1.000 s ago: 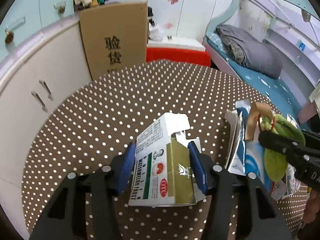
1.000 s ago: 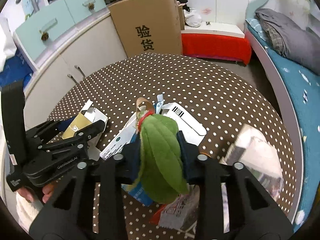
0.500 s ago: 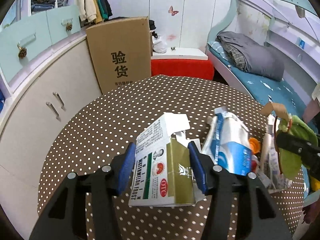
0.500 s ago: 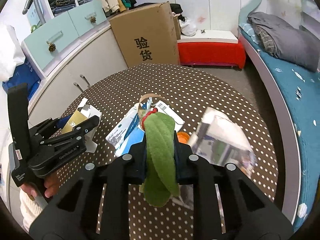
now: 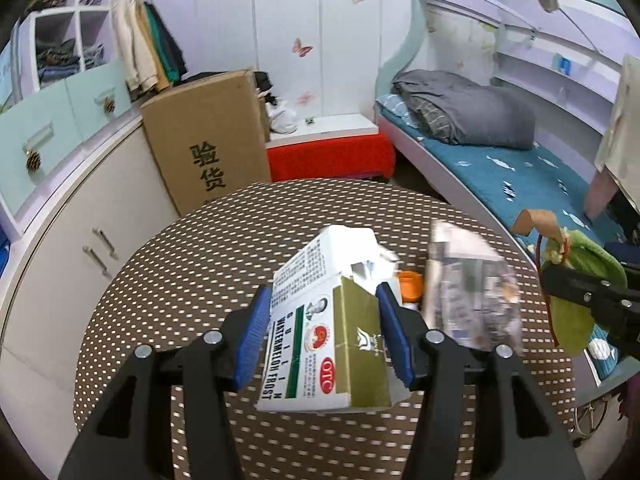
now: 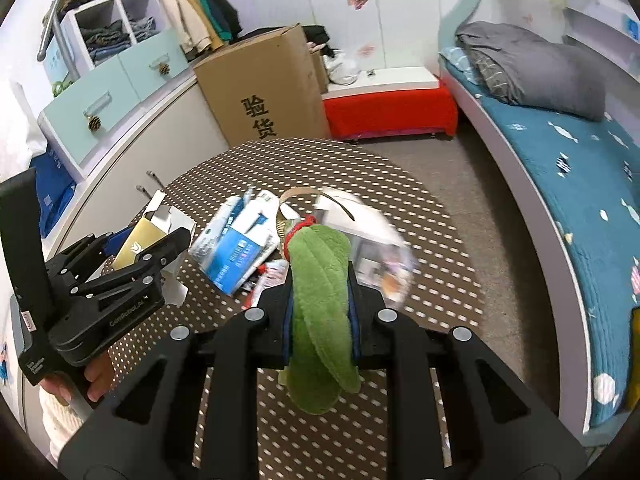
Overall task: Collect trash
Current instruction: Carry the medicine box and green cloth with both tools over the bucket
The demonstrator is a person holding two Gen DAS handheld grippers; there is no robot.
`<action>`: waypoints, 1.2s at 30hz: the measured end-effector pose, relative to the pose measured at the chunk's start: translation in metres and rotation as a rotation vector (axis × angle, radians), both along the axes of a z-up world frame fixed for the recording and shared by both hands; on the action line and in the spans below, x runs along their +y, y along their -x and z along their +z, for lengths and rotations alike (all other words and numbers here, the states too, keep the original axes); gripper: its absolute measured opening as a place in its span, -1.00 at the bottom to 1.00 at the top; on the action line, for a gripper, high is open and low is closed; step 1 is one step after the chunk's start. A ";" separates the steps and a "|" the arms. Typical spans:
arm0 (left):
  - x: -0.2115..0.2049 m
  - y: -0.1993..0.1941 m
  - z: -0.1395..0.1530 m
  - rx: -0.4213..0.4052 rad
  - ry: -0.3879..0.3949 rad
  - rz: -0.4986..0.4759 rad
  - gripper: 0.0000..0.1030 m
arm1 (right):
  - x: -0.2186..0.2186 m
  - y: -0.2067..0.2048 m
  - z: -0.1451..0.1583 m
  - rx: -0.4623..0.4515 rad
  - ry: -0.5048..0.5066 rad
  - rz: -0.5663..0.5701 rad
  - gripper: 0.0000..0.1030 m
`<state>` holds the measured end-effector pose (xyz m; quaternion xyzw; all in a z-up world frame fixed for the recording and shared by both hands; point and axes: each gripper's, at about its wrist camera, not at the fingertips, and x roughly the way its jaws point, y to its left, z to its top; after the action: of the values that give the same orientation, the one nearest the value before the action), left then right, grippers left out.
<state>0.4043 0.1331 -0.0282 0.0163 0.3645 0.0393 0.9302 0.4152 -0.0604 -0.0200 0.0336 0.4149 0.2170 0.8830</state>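
My left gripper (image 5: 326, 328) is shut on a white and olive medicine box (image 5: 326, 344) and holds it above the brown dotted table (image 5: 168, 288). It also shows in the right wrist view (image 6: 132, 248). My right gripper (image 6: 320, 300) is shut on a green leaf-shaped wrapper (image 6: 320, 304) with a red tie and a brown tag, also seen at the right of the left wrist view (image 5: 576, 280). A blurred crumpled wrapper (image 6: 376, 248) hangs beside the leaf. A blue and white package (image 6: 240, 240) lies on the table with smaller scraps.
An orange cap (image 5: 410, 284) lies on the table. A cardboard box (image 6: 260, 92) and a red bench (image 6: 388, 112) stand beyond the table. White cabinets (image 5: 80, 224) curve along the left. A bed (image 6: 560, 152) runs along the right.
Both grippers have lifted higher and pulled back from the table with their loads. The crumpled wrapper has swung into view beside the leaf.
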 end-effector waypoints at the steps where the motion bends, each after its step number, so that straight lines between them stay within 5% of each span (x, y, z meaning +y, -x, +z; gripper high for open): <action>1: -0.008 0.001 0.001 -0.002 0.002 -0.016 0.03 | -0.007 0.002 0.000 -0.001 -0.003 -0.011 -0.60; 19: -0.175 0.003 -0.002 0.013 -0.029 -0.272 0.03 | -0.160 0.039 -0.015 0.014 -0.021 -0.271 -0.60; 36: -0.327 0.018 -0.041 0.096 -0.034 -0.537 0.03 | -0.288 0.090 -0.057 0.098 -0.036 -0.539 -0.60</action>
<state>0.3860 -0.1937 -0.0694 0.1300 0.3899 -0.2034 0.8887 0.3252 -0.3486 -0.0774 0.1690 0.4295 -0.0203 0.8869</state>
